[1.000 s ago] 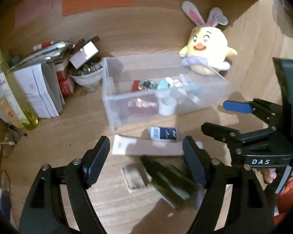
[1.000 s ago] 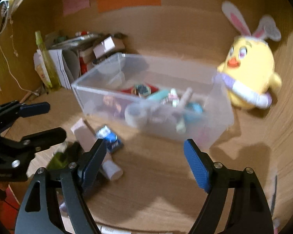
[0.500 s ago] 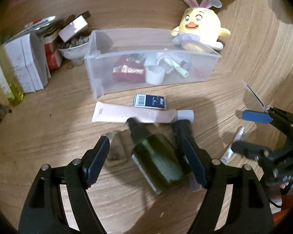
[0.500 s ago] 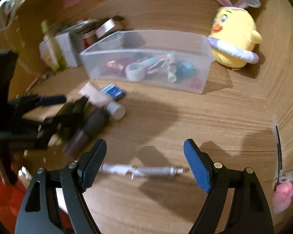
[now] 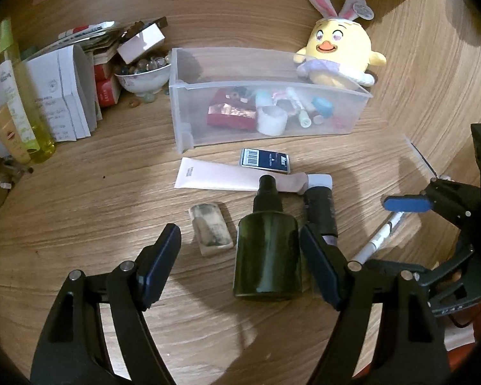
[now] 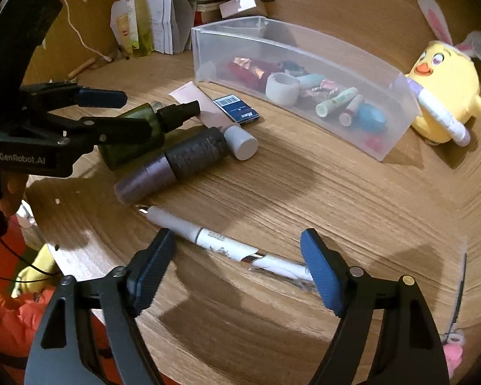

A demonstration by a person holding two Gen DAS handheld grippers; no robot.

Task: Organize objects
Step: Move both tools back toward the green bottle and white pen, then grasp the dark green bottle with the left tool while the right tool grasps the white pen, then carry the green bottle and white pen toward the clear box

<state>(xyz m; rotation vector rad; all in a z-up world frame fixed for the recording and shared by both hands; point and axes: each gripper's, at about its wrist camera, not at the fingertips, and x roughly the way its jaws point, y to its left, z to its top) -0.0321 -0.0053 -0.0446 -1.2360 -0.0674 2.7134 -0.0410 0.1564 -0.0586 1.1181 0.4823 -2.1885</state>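
A clear plastic bin holds several small items. In front of it lie a pink tube, a blue card box, a dark green spray bottle, a dark cylinder, an eraser-like block and a white pen. My left gripper is open just above the green bottle. My right gripper is open over the white pen, which lies between its fingers.
A yellow bunny-eared plush sits behind the bin. Boxes, papers, a bowl of marbles and a yellow bottle crowd the back left. The table edge runs close at the left in the right wrist view.
Both grippers have pulled back from the bin and dropped toward the table. The left now hangs over the green bottle, the right over the white pen.
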